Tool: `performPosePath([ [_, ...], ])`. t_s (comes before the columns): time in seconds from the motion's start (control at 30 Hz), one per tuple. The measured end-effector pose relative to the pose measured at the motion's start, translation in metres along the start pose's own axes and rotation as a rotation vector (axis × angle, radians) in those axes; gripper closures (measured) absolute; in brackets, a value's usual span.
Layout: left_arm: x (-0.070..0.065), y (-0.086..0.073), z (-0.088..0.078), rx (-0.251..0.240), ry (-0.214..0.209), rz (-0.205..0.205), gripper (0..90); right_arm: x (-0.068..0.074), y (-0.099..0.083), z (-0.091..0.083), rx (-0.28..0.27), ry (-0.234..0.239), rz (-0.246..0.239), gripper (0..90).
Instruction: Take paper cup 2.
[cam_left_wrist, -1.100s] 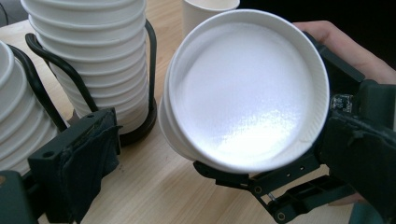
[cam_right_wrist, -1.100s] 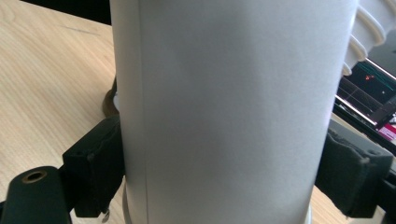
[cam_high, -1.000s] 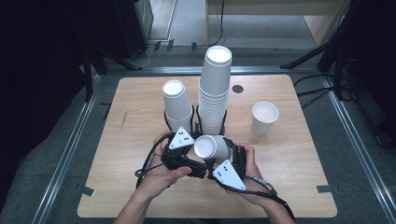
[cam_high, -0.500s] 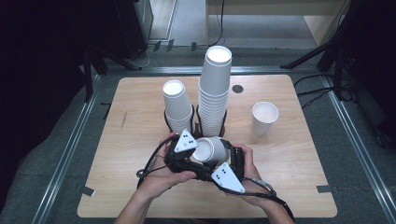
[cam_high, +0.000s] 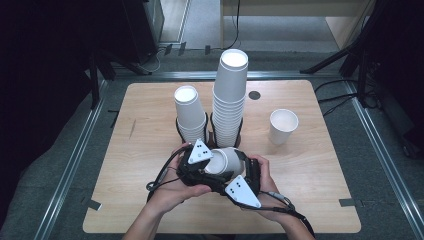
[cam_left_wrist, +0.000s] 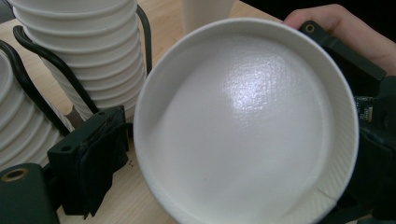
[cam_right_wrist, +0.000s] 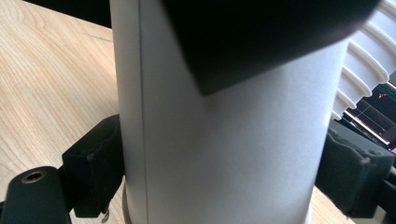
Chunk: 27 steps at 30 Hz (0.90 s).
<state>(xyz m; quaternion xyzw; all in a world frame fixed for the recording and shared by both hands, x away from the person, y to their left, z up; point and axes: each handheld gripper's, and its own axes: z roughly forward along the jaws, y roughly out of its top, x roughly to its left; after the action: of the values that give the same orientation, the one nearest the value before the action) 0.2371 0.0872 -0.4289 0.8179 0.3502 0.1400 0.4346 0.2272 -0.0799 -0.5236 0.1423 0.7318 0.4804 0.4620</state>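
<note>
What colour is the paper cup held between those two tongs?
Plain white, inside and out; the white paper cup shows best in the left gripper view.

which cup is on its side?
The paper cup held between the right gripper and left gripper, near the table's front. The lone cup at right and both stacks stand upright.

The light wooden table (cam_high: 150, 105) stands on grey carpeted floor (cam_high: 60, 165). Metal rails (cam_high: 70, 165) flank it. Dark equipment (cam_high: 60, 50) occupies the unlit left side.
</note>
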Motion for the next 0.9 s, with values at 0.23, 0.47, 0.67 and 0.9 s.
performPosePath([
  [0.23,0.0005,-0.0001,0.0001,0.000,0.005,-0.003,7.0,-0.0001,0.0002,-0.0003,-0.007,0.006,-0.009,12.6],
  [0.47,-0.0001,-0.0001,-0.0004,-0.004,0.006,-0.006,15.0,0.0010,0.0005,-0.0008,-0.011,0.012,-0.012,12.6],
  [0.67,-0.0001,-0.0003,-0.0003,-0.002,0.004,-0.008,18.5,0.0015,0.0000,-0.0008,-0.009,0.015,-0.015,12.4],
  [0.9,-0.0013,-0.0006,0.0006,0.002,0.011,0.000,19.2,0.0018,-0.0005,-0.0005,-0.007,0.015,-0.015,12.0],
])
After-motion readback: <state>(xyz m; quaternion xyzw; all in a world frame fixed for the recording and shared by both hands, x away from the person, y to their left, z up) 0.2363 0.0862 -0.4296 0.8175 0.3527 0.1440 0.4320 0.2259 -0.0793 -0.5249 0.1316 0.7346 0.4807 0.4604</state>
